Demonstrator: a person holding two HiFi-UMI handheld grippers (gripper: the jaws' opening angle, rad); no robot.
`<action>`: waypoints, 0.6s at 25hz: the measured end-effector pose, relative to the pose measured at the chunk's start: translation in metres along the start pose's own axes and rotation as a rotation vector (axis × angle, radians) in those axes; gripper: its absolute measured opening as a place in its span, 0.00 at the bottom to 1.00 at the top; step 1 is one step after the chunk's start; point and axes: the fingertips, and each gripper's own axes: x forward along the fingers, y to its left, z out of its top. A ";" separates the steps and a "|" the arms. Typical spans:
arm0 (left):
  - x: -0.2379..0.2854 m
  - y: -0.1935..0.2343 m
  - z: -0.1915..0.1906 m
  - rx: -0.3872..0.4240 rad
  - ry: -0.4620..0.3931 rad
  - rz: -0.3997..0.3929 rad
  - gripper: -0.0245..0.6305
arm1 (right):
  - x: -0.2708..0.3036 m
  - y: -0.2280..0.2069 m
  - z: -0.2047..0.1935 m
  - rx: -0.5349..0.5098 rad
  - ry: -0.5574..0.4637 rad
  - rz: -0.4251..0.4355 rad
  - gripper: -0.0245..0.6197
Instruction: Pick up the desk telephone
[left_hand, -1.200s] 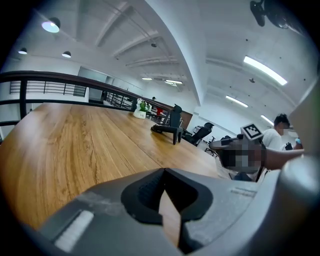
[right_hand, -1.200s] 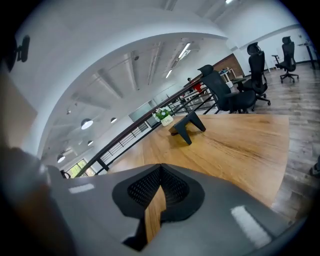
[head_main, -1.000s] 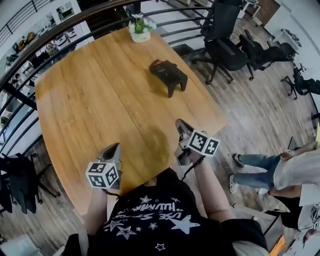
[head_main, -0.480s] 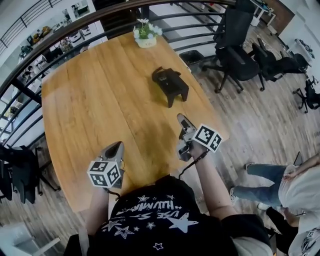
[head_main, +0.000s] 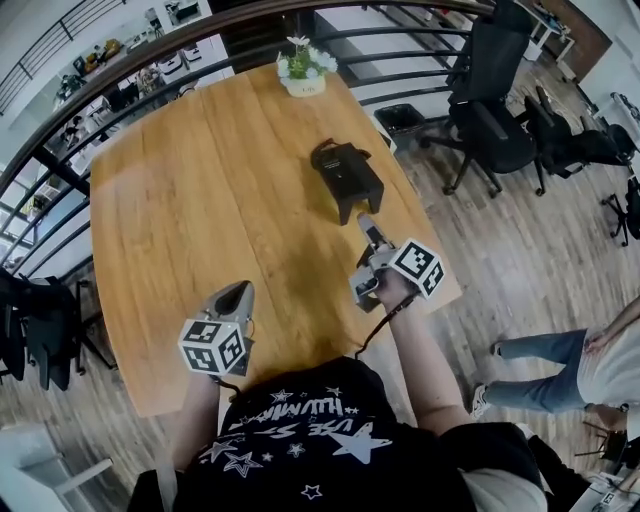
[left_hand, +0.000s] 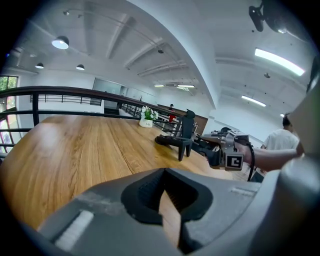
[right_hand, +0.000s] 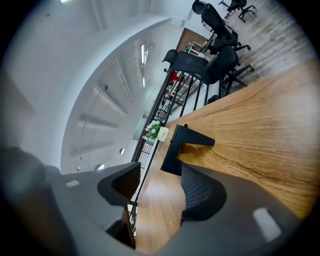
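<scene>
Opening, right claw (head_main: 368, 226) faces telephone (head_main: 347, 172) near table (head_main: 200, 200) edge.

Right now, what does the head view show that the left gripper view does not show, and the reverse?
Only the head view shows the person's black shirt and the marker cube on the left gripper. Only the left gripper view shows the ceiling lights and that gripper's inner pads, closed together with nothing between. Both show the table, the desk telephone, the flower pot, the railing and the right gripper, whose jaws are opening, gripping nothing.
</scene>
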 end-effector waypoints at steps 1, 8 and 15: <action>0.001 0.001 0.000 -0.005 -0.001 0.008 0.04 | 0.004 -0.001 0.004 0.009 -0.006 0.000 0.45; 0.008 0.005 0.004 -0.041 -0.028 0.064 0.04 | 0.031 -0.015 0.021 0.120 -0.032 -0.019 0.53; 0.016 0.008 0.011 -0.055 -0.051 0.096 0.04 | 0.057 -0.018 0.027 0.113 -0.019 -0.047 0.53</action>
